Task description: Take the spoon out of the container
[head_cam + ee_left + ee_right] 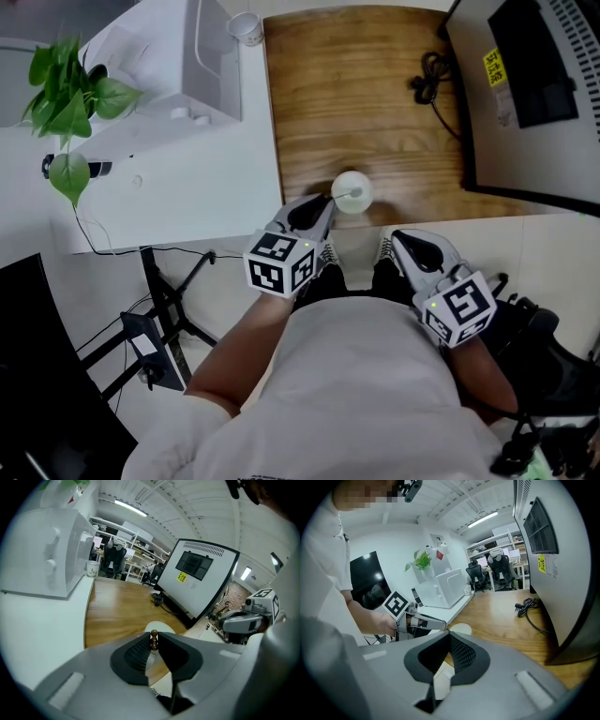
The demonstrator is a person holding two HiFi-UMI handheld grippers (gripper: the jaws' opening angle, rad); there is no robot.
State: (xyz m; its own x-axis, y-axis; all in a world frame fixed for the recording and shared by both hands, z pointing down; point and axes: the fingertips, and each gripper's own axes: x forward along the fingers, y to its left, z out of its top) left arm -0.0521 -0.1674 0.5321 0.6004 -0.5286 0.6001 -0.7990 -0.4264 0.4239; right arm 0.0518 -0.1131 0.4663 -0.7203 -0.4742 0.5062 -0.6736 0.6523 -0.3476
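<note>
We hold the left gripper [153, 645] closed on the spoon [153, 633]. Its two dark ribbed pads pinch the thin handle just under the small brown knob at its end, and the knob stands up between the jaw tips. The rest of the spoon runs down into the white round container [366, 184], which sits right at the tip of this gripper on the near edge of the wooden tabletop [356, 94]. We cannot make out the bowl of the spoon inside the container. The right gripper [449, 634] hangs beside the left one, to its right and a little nearer to us. Its jaws meet at the tips with nothing between them. From this gripper the container lies ahead and to the left, clear of its tips, and the left gripper's marker cube [396, 604] shows further left. In the head view the right gripper's own marker cube [459, 309] sits at its back end, towards our body. Well ahead of both grippers a coiled black cable [431, 80] lies on the wood. Close to the cable, on the right gripper's side, stands a large white display panel [534, 112] with a yellow sticker. Left of the left gripper the wood meets a white counter [187, 178]. On it, far ahead, are a white appliance [169, 66], a paper cup [246, 28] beside it and a green leafy plant [66, 94] further left.
</note>
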